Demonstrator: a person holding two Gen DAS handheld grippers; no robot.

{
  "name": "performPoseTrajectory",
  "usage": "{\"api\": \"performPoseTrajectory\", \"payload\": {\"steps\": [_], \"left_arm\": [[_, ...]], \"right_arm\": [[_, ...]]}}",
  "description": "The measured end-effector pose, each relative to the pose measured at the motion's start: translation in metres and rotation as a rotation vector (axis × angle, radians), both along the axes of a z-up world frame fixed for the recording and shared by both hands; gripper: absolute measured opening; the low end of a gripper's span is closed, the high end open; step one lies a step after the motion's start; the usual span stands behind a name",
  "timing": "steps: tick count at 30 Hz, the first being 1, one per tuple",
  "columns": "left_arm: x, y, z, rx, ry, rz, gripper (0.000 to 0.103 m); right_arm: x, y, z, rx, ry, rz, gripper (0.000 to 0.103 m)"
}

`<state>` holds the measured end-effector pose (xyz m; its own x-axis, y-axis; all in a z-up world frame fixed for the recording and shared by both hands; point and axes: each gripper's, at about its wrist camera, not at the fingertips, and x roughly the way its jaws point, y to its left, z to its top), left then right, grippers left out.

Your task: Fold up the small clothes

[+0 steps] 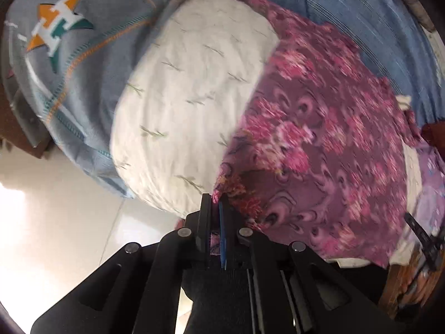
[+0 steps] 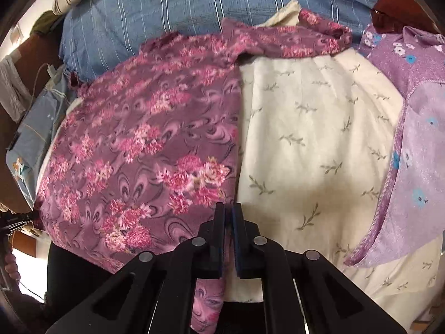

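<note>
A purple garment with pink flowers (image 2: 144, 139) lies spread on a cream sheet with a leaf print (image 2: 319, 139). It also shows in the left wrist view (image 1: 319, 139). My right gripper (image 2: 228, 211) is shut on the garment's near edge, and cloth hangs down between the fingers. My left gripper (image 1: 214, 199) is shut on another near corner of the same garment, at the sheet's edge. The left gripper shows in the right wrist view (image 2: 16, 220) at the far left.
A lilac cloth with blue flowers (image 2: 411, 144) lies on the right of the sheet. A blue striped pillow (image 2: 222, 2) lies behind. A grey-blue cloth with an orange and teal star (image 1: 61, 27) lies on the left. Pale floor (image 1: 55, 208) lies below the bed edge.
</note>
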<state>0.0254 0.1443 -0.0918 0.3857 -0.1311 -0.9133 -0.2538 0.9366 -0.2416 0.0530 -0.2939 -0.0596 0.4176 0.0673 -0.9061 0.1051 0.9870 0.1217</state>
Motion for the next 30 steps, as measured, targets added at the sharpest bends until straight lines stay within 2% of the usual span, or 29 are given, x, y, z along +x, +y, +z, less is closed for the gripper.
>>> {"api": "performPoseTrajectory", "payload": {"steps": [2,3,4,5,6,7,8,9,11,15,17,18,20,22,24,25,27,30], "left_arm": [[-0.004,-0.004,0.009,-0.014,-0.023,-0.045,0.005],[-0.007,-0.003,0.019,-0.028,-0.053,-0.06,0.006],[-0.011,0.001,0.029,-0.044,-0.087,-0.069,0.006],[-0.012,0.005,0.043,-0.056,-0.132,-0.076,0.01],[-0.009,0.007,0.056,-0.048,-0.173,-0.078,0.024],[0.0,0.008,0.067,-0.024,-0.204,-0.073,0.036],[0.016,0.007,0.071,0.002,-0.219,-0.062,0.064],[0.029,0.009,0.075,0.027,-0.239,-0.047,0.075],[0.062,0.011,0.074,0.044,-0.242,-0.047,0.075],[0.119,-0.008,0.047,0.046,-0.143,-0.061,0.075],[0.126,-0.023,0.042,0.034,-0.112,-0.09,0.075],[0.129,-0.032,0.044,0.025,-0.128,-0.125,0.075],[0.131,-0.049,0.054,0.097,-0.161,-0.17,0.075],[0.136,-0.06,0.064,0.137,-0.183,-0.201,0.075],[0.153,-0.067,0.067,0.127,-0.18,-0.208,0.075],[0.162,-0.07,0.066,0.119,-0.175,-0.207,0.075],[0.182,-0.078,0.064,0.089,-0.166,-0.188,0.075],[0.206,-0.089,0.054,0.029,-0.141,-0.165,0.075]], "right_arm": [[0.002,-0.003,0.003,0.011,-0.008,-0.009,0.009],[0.003,-0.008,0.008,0.022,-0.017,-0.03,0.02],[0.003,-0.014,0.012,0.028,-0.027,-0.047,0.037],[0.004,-0.021,0.018,0.038,-0.05,-0.074,0.044],[0.005,-0.027,0.022,0.045,-0.066,-0.088,0.053],[0.01,-0.034,0.026,0.055,-0.085,-0.107,0.054],[0.019,-0.041,0.03,0.067,-0.097,-0.126,0.054],[0.026,-0.043,0.031,0.073,-0.1,-0.133,0.054],[0.051,-0.049,0.029,0.095,-0.099,-0.145,0.055],[0.094,-0.054,0.009,0.155,-0.06,-0.184,0.055],[0.105,-0.065,0.01,0.166,-0.07,-0.215,0.054],[0.11,-0.077,0.015,0.177,-0.091,-0.241,0.054],[0.121,-0.113,0.03,0.169,-0.139,-0.309,0.055],[0.136,-0.16,0.052,0.129,-0.2,-0.381,0.057],[0.157,-0.186,0.065,0.073,-0.211,-0.396,0.063],[0.171,-0.195,0.069,0.033,-0.207,-0.386,0.068],[0.198,-0.203,0.074,-0.05,-0.21,-0.346,0.068],[0.251,-0.192,0.063,-0.175,-0.199,-0.227,0.079]]}}
